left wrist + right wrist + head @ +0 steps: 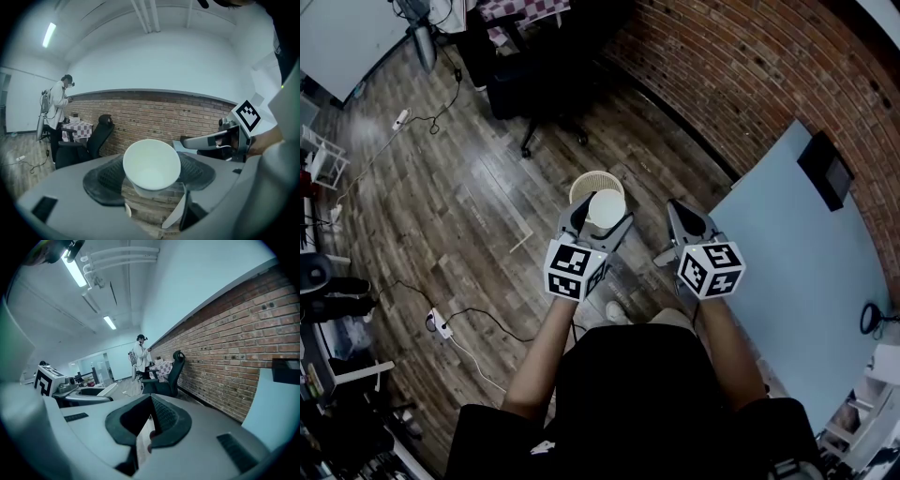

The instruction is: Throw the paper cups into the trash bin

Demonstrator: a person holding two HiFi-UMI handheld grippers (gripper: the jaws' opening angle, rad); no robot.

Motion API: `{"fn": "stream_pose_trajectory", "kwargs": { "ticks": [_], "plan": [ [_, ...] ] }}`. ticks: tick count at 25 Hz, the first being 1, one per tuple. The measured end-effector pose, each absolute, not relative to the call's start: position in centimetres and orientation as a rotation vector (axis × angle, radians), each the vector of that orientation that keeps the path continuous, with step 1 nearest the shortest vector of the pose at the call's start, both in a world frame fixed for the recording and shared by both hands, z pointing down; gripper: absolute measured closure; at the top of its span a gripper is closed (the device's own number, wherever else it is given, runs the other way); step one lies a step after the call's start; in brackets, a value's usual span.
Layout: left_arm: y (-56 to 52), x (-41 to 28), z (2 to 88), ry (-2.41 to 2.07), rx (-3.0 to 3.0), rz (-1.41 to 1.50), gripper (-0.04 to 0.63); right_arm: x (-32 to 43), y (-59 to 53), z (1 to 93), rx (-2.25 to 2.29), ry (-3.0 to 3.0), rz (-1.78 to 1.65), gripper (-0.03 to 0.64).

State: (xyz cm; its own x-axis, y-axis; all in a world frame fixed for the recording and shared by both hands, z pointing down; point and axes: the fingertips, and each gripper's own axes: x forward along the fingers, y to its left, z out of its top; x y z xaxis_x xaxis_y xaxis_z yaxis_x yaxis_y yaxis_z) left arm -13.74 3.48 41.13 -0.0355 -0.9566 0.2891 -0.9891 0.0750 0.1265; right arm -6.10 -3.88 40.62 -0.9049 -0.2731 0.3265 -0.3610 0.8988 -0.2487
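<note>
Dark wood plank floor (469, 216), curved brick wall (741, 75) at 1 o'clock, pale blue worktop (806, 262) at 3 o'clock with a black box near its far edge. Black office chair (539, 94) at 12 o'clock, cables and a power strip (438, 323) on the floor at 9 o'clock.

Left tongs (600, 219) are part open and clamped on a white paper cup (607, 208). The pads press its sides, and in the left gripper view the cup (151, 165) has its open mouth toward the camera and tilts a bit. In the head view the cup overlaps the 6 o'clock rim of the round woven trash bin (581, 183), which stands on the floor just at 12 o'clock of the left tongs. How high the cup is above the bin can't be told.

Right tongs (675, 208) are at 3 o'clock of the left pair, close beside and not touching. The right gripper view shows its pad tips (151, 399) together with nothing gripped.

A person (57, 101) stands far off by a checkered table, at 9 o'clock in the left gripper view.
</note>
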Motion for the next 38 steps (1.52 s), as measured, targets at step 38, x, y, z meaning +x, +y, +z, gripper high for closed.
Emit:
{"fn": "stream_pose_trajectory", "kwargs": {
  "ticks": [38],
  "plan": [
    [1.2, -26.0, 41.1, -2.195, 1.780, 0.076, 0.244, -20.7, -7.3, 39.3, 0.261, -2.830, 0.403, 0.614]
  ]
}}
